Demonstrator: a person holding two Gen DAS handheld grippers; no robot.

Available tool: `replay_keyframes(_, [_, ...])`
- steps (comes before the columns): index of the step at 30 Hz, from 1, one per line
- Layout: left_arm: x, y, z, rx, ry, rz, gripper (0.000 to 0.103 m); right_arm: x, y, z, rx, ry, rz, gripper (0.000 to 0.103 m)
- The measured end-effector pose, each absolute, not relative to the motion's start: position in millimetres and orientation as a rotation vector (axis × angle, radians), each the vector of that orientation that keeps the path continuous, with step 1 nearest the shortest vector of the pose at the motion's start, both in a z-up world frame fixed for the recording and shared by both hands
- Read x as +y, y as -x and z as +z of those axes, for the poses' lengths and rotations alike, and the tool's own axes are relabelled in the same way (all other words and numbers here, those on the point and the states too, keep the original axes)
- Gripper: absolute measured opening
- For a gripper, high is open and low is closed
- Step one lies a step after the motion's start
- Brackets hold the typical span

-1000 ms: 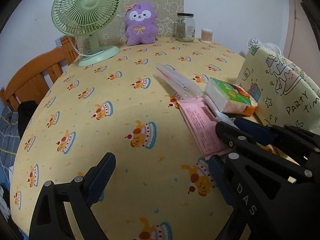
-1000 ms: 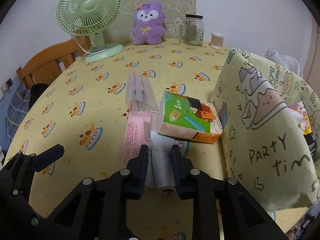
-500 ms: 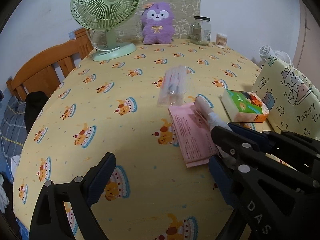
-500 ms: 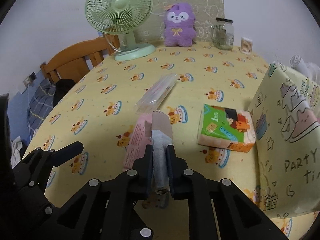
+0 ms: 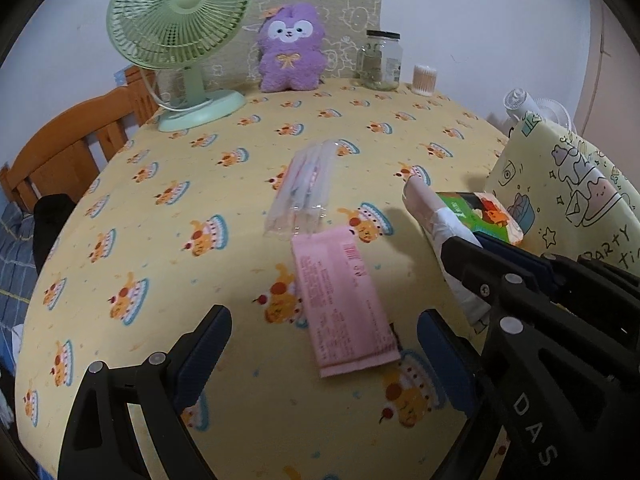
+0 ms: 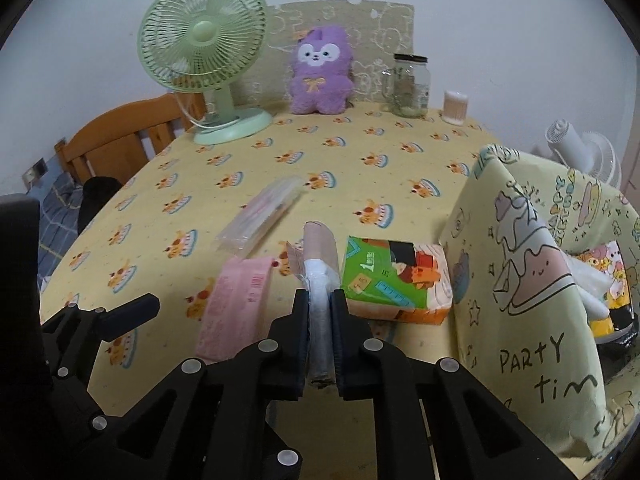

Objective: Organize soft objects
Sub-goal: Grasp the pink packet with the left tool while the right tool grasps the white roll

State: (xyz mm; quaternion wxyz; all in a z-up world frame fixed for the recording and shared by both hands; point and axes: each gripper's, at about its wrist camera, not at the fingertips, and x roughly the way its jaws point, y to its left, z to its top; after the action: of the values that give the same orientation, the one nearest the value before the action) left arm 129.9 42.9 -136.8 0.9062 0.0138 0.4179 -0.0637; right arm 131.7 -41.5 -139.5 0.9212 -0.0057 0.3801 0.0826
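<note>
My right gripper (image 6: pixel 320 304) is shut on a rolled white and beige soft pack (image 6: pixel 318 256) and holds it above the table; the pack also shows in the left wrist view (image 5: pixel 430 212). A green tissue pack (image 6: pixel 394 278) lies just right of it, next to the yellow "party time" bag (image 6: pixel 524 280). A pink flat pack (image 5: pixel 342 300) lies on the cloth between the jaws of my open, empty left gripper (image 5: pixel 324 344). A clear plastic sleeve (image 5: pixel 304 192) lies beyond the pink pack.
A green desk fan (image 5: pixel 180 32), a purple plush toy (image 5: pixel 290 48), a glass jar (image 5: pixel 380 60) and a cotton-swab tub (image 5: pixel 424 80) stand along the far edge. A wooden chair (image 5: pixel 68 140) stands at the left. The bag (image 5: pixel 568 192) stands at the right edge.
My right gripper has closed on the rolled pack and lifted it off the table. Both grippers have pulled back and up, so more of the table shows.
</note>
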Motion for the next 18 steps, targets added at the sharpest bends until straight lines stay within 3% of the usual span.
replay_keyframes(7, [36.9,-141.5,-141.7,0.881,-0.038,-0.134,0.085,-49.2,-140.3,-145.9,0.815,-0.034,0.17,0.013])
replay_keyframes(10, [36.1,-143.7,-140.6,0.868,-0.034,-0.139,0.071,-50.3,-143.1,-146.6,0.82,-0.048,0.173,0.013])
replay_keyframes(12, [36.5,-143.9,-139.9,0.856,-0.029,-0.141,0.051,-49.8,-143.5,-146.0,0.819,-0.053,0.174,0.013])
replay_keyframes(13, [37.0,-144.1,-139.7,0.847,-0.024,-0.142,0.046,-49.5,-143.7,-145.8,0.818,-0.054,0.174,0.013])
replay_keyframes(18, [38.3,-143.4,-139.1,0.844,-0.014,-0.129,0.041,-48.0,-143.7,-145.0,0.812,-0.05,0.182,0.013])
